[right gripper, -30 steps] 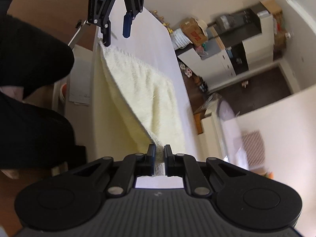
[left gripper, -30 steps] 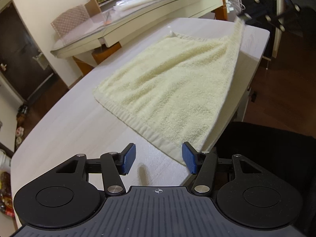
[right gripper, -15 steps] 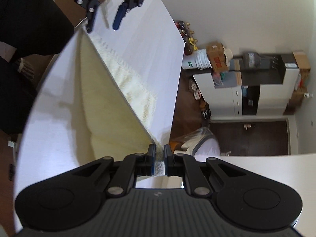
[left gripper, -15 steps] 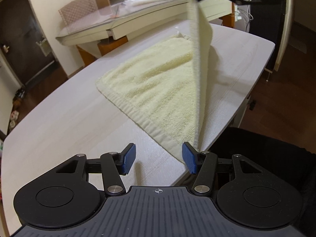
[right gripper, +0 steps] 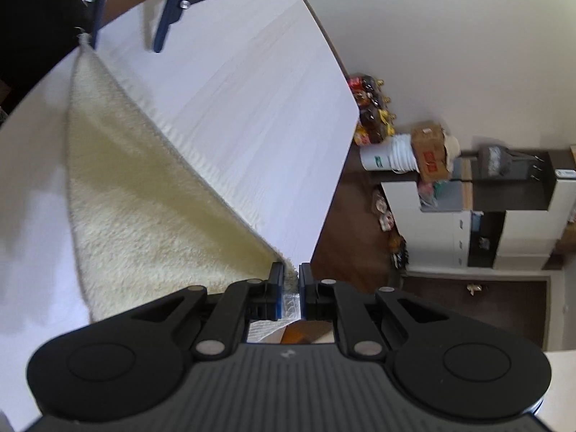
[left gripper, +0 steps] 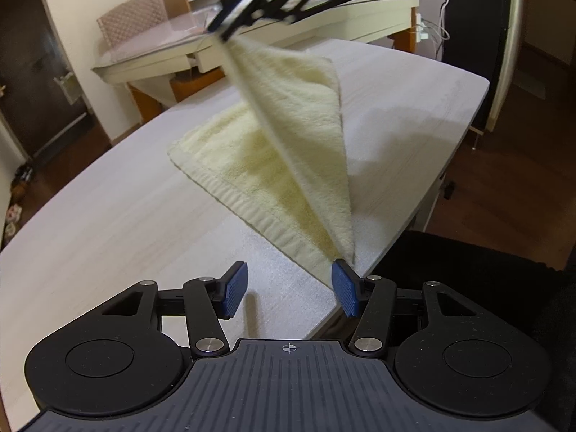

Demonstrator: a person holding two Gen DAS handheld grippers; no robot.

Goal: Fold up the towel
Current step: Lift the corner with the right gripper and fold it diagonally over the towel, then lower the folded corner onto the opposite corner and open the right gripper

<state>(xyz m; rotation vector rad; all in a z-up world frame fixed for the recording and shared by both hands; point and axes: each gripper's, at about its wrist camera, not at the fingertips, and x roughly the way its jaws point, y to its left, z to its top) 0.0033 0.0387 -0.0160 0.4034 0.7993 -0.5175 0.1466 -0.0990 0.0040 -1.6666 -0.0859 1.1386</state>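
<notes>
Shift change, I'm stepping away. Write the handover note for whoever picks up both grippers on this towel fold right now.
Right gripper: shut on one corner of the pale yellow towel, lifted and carried over the rest of it.
Left gripper: open, holding nothing, at the towel's near corner by the table edge.
Towel: mostly flat on the table, one side raised into a slanted flap.
Done: corner picked up, fold partly swept across.
Left: lay the corner down on the opposite edge, release, smooth, then any further folds.
</notes>
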